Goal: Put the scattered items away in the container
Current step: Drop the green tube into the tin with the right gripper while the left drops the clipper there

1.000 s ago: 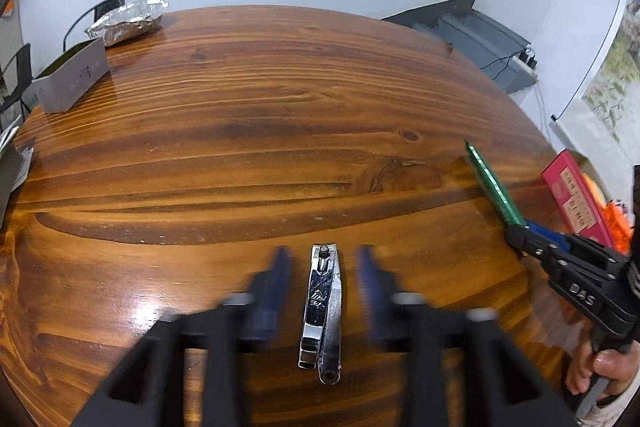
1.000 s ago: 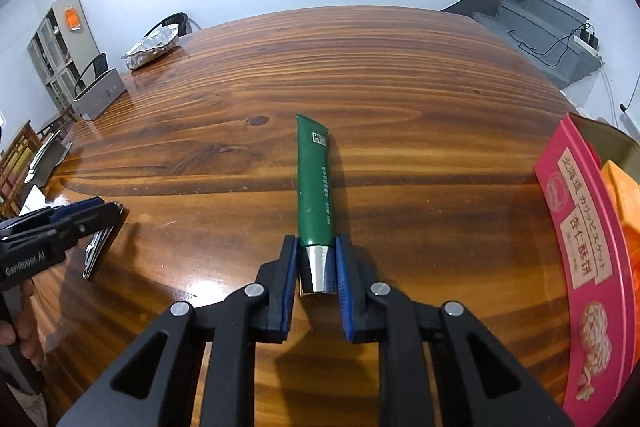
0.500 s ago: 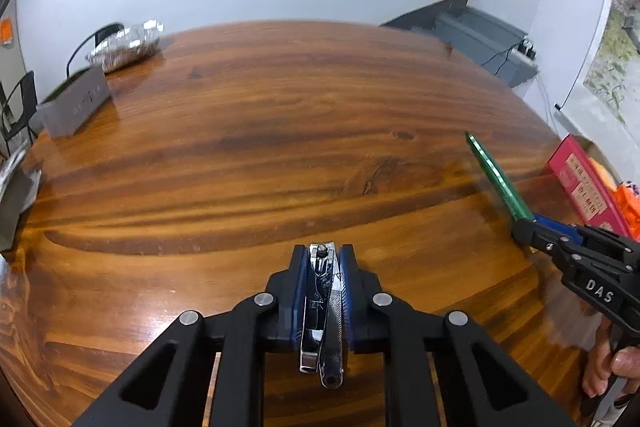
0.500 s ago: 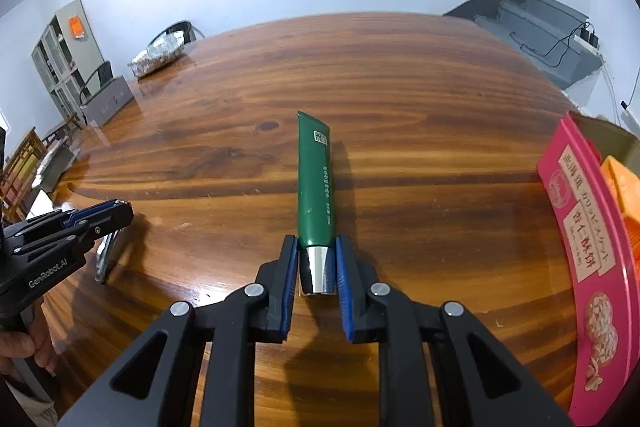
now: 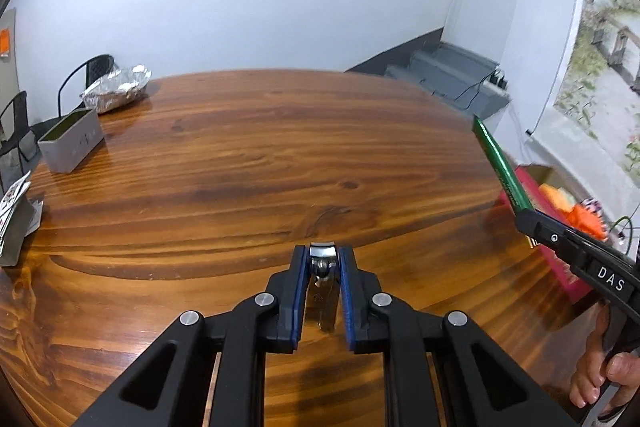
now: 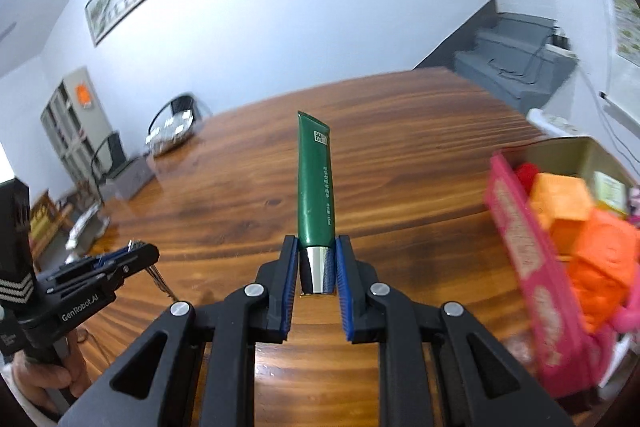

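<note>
My left gripper [image 5: 323, 259] is shut on a silver nail clipper [image 5: 321, 283], held clear of the wooden table [image 5: 260, 163]. My right gripper [image 6: 316, 247] is shut on the silver cap end of a green tube [image 6: 315, 183], which points up and away over the table. In the left wrist view the same green tube [image 5: 502, 167] sticks up from the right gripper [image 5: 524, 217] at the right edge. The container, a pink box [image 6: 532, 259] holding orange and pink items, stands at the table's right. The left gripper [image 6: 140, 253] shows at the lower left of the right wrist view.
A grey rectangular box [image 5: 72, 143] and a foil-wrapped bundle [image 5: 116, 93] sit at the table's far left. Playing cards [image 5: 14, 203] lie near the left edge. A black chair [image 5: 86, 75] stands behind the table, grey steps [image 6: 516, 67] at the back right.
The left gripper closed on the nail clipper and lifted it off the table. The right gripper raised the green tube off the table and swung toward the pink box.
</note>
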Demonstrator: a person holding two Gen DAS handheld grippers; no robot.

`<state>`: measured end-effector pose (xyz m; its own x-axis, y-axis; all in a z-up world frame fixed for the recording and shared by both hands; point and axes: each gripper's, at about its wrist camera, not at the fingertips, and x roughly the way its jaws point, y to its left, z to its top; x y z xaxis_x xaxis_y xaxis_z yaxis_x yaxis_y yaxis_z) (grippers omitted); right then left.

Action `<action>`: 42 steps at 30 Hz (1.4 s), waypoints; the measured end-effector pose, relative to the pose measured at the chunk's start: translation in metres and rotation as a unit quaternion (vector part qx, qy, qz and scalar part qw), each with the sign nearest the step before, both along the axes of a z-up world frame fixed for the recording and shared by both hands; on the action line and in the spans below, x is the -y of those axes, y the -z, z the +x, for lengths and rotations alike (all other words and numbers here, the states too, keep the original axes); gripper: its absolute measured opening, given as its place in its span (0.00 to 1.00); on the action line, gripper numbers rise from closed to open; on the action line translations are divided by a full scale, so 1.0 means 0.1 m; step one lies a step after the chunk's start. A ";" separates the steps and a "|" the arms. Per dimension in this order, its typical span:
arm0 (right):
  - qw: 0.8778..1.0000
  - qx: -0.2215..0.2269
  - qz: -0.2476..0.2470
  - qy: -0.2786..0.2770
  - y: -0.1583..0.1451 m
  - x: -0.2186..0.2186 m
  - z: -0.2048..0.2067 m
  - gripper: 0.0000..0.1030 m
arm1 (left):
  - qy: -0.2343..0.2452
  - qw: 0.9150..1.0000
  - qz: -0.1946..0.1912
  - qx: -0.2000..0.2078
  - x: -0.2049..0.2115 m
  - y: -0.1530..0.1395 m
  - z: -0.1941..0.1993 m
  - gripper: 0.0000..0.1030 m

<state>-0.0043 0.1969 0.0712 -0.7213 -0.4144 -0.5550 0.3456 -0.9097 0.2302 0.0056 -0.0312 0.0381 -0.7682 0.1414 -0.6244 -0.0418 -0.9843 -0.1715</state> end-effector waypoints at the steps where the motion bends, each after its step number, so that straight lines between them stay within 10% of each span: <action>1: 1.000 -0.004 -0.002 0.007 -0.03 -0.07 0.03 0.20 | 0.002 1.000 0.001 -0.006 -0.04 -0.04 0.01 0.16; 18: 0.983 -0.039 -0.018 0.176 -0.34 -1.62 0.41 0.20 | 0.110 0.993 0.011 -0.031 -1.27 -0.52 -0.12 0.16; 36: 0.990 0.011 -0.023 0.142 -0.08 -2.10 0.29 0.21 | 0.235 0.971 0.014 -0.033 -2.95 -0.88 -0.56 0.16; 42: 0.989 -0.006 -0.025 0.147 -0.10 -2.25 0.39 0.72 | 0.252 0.967 0.020 -0.005 -3.19 -0.77 -0.71 0.16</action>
